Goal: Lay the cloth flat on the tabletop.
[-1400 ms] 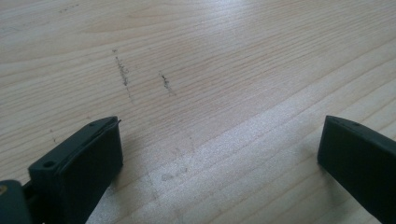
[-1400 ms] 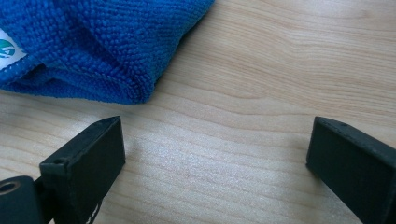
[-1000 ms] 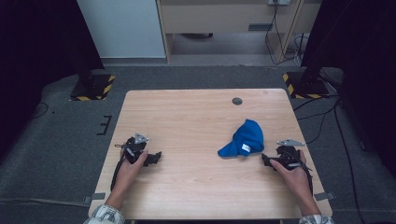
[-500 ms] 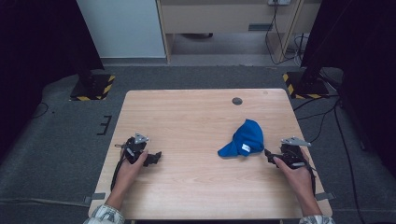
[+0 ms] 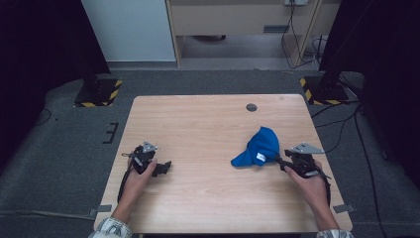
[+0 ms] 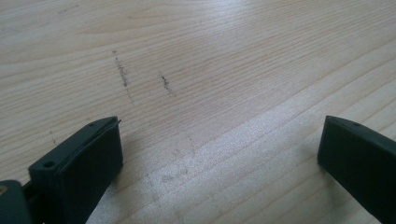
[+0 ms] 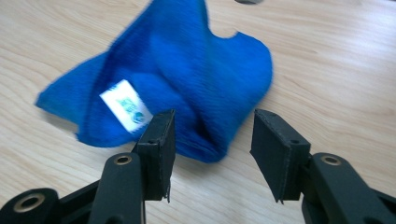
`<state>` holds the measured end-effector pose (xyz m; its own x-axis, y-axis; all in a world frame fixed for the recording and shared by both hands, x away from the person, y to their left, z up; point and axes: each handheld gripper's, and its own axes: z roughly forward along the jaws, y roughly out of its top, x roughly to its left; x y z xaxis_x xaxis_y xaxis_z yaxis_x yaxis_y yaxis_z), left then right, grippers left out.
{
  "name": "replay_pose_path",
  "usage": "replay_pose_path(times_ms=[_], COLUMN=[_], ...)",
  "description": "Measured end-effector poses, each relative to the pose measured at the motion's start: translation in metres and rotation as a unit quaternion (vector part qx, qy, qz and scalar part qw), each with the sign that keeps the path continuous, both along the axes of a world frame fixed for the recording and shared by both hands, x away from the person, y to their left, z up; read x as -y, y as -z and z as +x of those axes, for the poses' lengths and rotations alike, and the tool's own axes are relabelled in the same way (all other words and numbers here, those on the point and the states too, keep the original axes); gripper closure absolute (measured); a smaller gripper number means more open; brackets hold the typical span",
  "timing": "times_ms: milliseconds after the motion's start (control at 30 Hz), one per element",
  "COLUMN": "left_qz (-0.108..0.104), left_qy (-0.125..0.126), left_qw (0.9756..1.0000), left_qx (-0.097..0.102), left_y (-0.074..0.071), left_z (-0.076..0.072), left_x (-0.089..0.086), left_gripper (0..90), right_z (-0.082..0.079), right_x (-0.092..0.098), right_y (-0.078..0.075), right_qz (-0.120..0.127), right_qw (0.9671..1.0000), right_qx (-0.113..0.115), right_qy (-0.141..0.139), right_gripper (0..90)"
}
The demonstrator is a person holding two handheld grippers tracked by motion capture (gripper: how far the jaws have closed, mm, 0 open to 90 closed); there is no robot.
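left tool jaws wide apart, right tool jaws parted

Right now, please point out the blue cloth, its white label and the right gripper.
blue cloth (image 7: 201, 70), right gripper view, middle of the fabric.
white label (image 7: 127, 105), right gripper view, centre of the tag.
right gripper (image 7: 210, 135), right gripper view, midway between its fingertips.

The blue cloth is blurred, its top corner cut off, its label unreadable.
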<state>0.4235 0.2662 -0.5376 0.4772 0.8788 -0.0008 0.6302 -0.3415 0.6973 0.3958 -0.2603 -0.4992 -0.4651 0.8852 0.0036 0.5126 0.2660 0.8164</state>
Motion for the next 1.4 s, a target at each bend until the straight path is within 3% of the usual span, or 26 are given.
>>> replay_pose_path(times_ms=[300,400,433,467,500,600,633,767,1133,1400], left_qz=[0.000,0.000,0.000,0.000,0.000,0.000,0.000,0.000,0.000,0.000], left_qy=[0.000,0.000,0.000,0.000,0.000,0.000,0.000,0.000,0.000,0.000], left_qw=[1.0000,1.0000,1.0000,1.0000,1.0000,1.0000,1.0000,1.0000,1.0000,1.0000], left_qx=[0.000,0.000,0.000,0.000,0.000,0.000,0.000,0.000,0.000,0.000], left_y=[0.000,0.000,0.000,0.000,0.000,0.000,0.000,0.000,0.000,0.000], left_z=[0.000,0.000,0.000,0.000,0.000,0.000,0.000,0.000,0.000,0.000], left_x=[0.000,0.000,0.000,0.000,0.000,0.000,0.000,0.000,0.000,0.000], left_gripper=[0.0,0.0,0.0,0.0,0.0,0.0,0.0,0.0,0.0,0.0], right_z=[0.012,0.015,0.017,0.019,0.019,0.021,0.021,0.021,0.015,0.015], right_x=[-0.022,-0.025,-0.026,-0.026,-0.026,-0.026,-0.026,-0.028,-0.046,-0.066], right_y=[0.002,0.004,0.006,0.007,0.007,0.010,0.010,0.010,-0.003,-0.005], right_qz=[-0.012,-0.015,-0.018,-0.024,-0.024,-0.026,-0.026,-0.018,0.028,0.039], right_qw=[0.9997,0.9997,0.9996,0.9996,0.9996,0.9994,0.9994,0.9992,0.9976,0.9956], right_qx=[0.000,-0.004,-0.005,-0.009,-0.009,-0.014,-0.014,-0.015,-0.013,-0.022], right_qy=[-0.021,-0.019,-0.019,-0.016,-0.016,-0.017,-0.017,-0.033,-0.062,-0.082], right_gripper=[32.9,34.1,36.2,45.4,45.4,58.5,58.5,72.5,77.7,77.9])
